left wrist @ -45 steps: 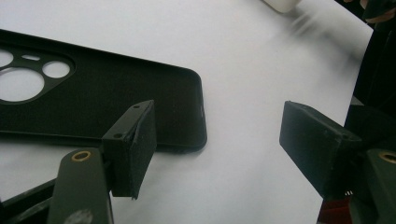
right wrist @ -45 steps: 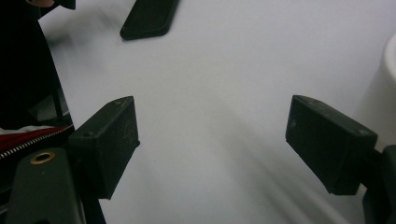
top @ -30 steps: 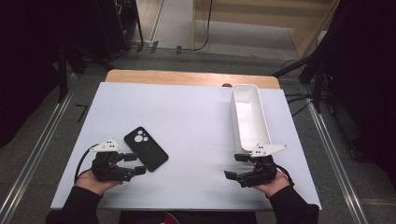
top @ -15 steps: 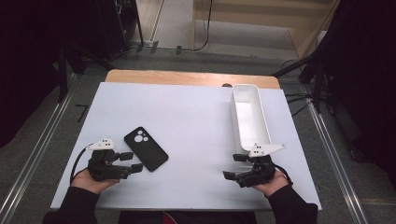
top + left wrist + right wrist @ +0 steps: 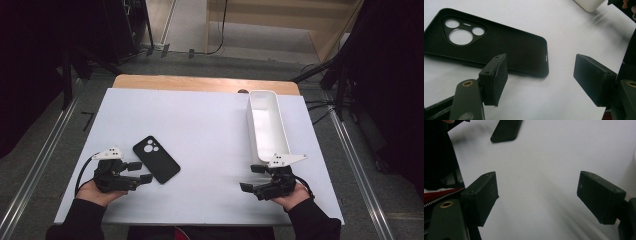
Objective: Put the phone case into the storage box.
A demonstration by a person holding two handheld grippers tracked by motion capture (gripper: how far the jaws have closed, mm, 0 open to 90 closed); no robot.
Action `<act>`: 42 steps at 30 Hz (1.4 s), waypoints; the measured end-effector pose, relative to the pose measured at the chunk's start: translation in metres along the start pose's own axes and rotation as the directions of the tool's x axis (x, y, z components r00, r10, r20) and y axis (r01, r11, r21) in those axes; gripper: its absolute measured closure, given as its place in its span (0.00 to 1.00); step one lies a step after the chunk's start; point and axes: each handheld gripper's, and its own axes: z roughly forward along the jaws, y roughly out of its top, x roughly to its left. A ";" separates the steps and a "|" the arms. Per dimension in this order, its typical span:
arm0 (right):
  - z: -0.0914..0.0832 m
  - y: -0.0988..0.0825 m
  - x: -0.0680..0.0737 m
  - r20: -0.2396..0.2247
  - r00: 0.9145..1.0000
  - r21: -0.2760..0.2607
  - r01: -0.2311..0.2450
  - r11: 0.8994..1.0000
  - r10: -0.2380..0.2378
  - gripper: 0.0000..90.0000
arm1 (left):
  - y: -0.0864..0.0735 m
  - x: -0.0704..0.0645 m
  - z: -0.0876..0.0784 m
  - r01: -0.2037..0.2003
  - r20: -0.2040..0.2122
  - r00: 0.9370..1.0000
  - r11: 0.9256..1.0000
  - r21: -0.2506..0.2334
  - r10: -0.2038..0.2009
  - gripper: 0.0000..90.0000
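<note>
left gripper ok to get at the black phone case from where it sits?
Probably yes. The left gripper has its jaws open, and the phone case lies flat just ahead of them on the table, with nothing between.

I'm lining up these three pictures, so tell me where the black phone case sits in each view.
High view: the black phone case lies left of centre on the white table, just beside the left gripper.
Left gripper view: it spans the upper left, close beyond the open jaws.
Right gripper view: one end shows at the top edge.
Shared landmark: the white tray, its corner at the left gripper view's top right.
</note>
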 end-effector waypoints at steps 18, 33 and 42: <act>0.001 0.000 -0.001 0.005 1.000 0.002 -0.001 1.000 0.001 0.17 | 0.004 0.009 -0.002 0.036 -0.063 0.997 0.999 0.002 -0.035 0.33; 0.002 0.000 -0.001 0.008 1.000 0.012 -0.003 1.000 0.003 0.17 | 0.012 0.033 -0.002 0.072 -0.121 0.990 0.997 -0.013 -0.073 0.33; 0.003 0.000 -0.002 0.004 1.000 0.014 -0.004 1.000 0.004 0.17 | 0.012 0.043 -0.002 0.091 -0.127 0.988 0.996 0.005 -0.090 0.38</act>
